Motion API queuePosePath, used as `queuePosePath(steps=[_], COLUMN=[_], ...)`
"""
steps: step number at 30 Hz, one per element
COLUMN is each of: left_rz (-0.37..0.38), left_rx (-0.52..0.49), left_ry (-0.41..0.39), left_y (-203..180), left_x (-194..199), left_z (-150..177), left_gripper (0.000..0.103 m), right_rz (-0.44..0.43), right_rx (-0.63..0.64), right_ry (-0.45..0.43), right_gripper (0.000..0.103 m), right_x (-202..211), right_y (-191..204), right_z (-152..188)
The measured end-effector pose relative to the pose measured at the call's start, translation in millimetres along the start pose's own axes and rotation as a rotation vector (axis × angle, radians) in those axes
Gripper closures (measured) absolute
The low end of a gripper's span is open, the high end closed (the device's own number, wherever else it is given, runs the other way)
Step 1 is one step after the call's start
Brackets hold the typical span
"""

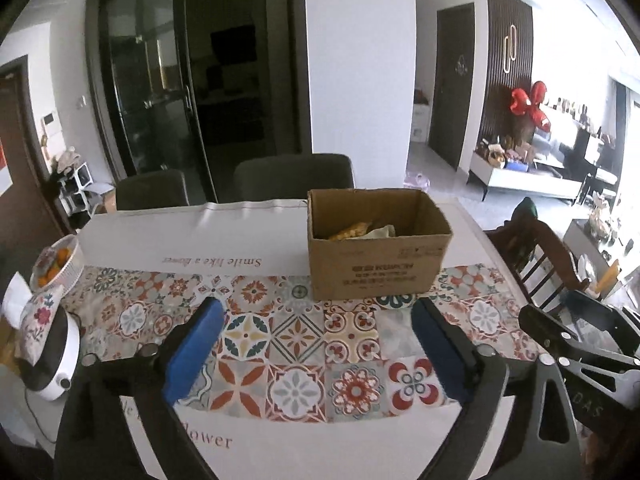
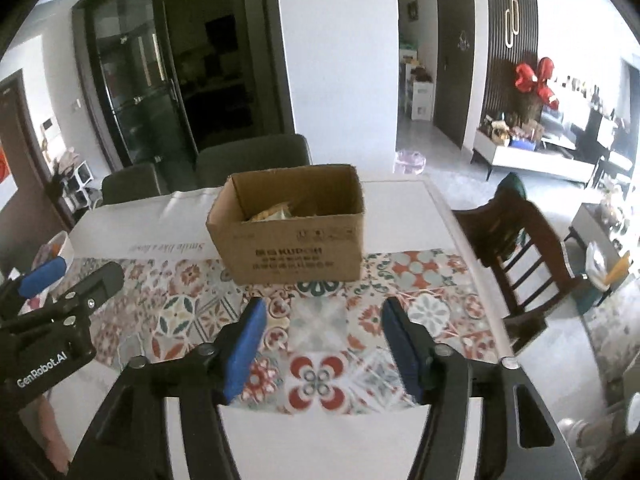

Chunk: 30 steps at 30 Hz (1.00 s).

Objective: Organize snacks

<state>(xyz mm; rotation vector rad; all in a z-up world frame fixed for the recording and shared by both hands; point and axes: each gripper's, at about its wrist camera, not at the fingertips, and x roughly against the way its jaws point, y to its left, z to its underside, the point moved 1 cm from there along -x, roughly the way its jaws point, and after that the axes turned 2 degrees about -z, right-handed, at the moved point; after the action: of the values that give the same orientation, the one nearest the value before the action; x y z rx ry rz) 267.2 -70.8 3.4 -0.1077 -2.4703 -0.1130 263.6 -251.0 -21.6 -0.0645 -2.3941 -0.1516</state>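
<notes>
An open cardboard box point(image 1: 378, 258) stands on the patterned tablecloth point(image 1: 304, 336) beyond both grippers. Snack packets point(image 1: 362, 230) lie inside it, yellow and pale ones. The box also shows in the right wrist view point(image 2: 292, 236), with the snack packets point(image 2: 274, 213) at its bottom. My left gripper point(image 1: 318, 352) is open and empty, low over the cloth, short of the box. My right gripper point(image 2: 322, 346) is open and empty, also short of the box. The right gripper's body shows at the right edge of the left wrist view point(image 1: 580, 344).
A white bowl of oranges point(image 1: 56, 266) and a white appliance with a floral cloth point(image 1: 46, 348) sit at the table's left end. Two grey chairs point(image 1: 294, 176) stand behind the table. A dark wooden chair point(image 2: 516, 248) stands at the right edge.
</notes>
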Motion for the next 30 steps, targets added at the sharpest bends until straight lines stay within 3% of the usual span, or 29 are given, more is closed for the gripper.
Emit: queuePosePath(steps=[6,11,30], left_rz=[-0.052,-0.046,-0.058], left_rx=[-0.021,-0.021,-0.018], left_ry=[-0.07,-0.085,-0.106], left_y=[-13.6,-21.4,-25.7], left_x=[46.7,76.7,133.1], left_z=[22.8,40.4,82.8], left_gripper=[0.0,0.0,0.0], right_rz=[-0.01,0.001,-0.029], right_rx=[0.003,0.016,0.051], right_ry=[-0.037,-0.056,-0.045], right_gripper=[0.029,0.029,0.029], right_x=[43.8,71.3,121.3], right_y=[-15.2,-23.6,-26.4], right_z=[24.6,43.7,89.4])
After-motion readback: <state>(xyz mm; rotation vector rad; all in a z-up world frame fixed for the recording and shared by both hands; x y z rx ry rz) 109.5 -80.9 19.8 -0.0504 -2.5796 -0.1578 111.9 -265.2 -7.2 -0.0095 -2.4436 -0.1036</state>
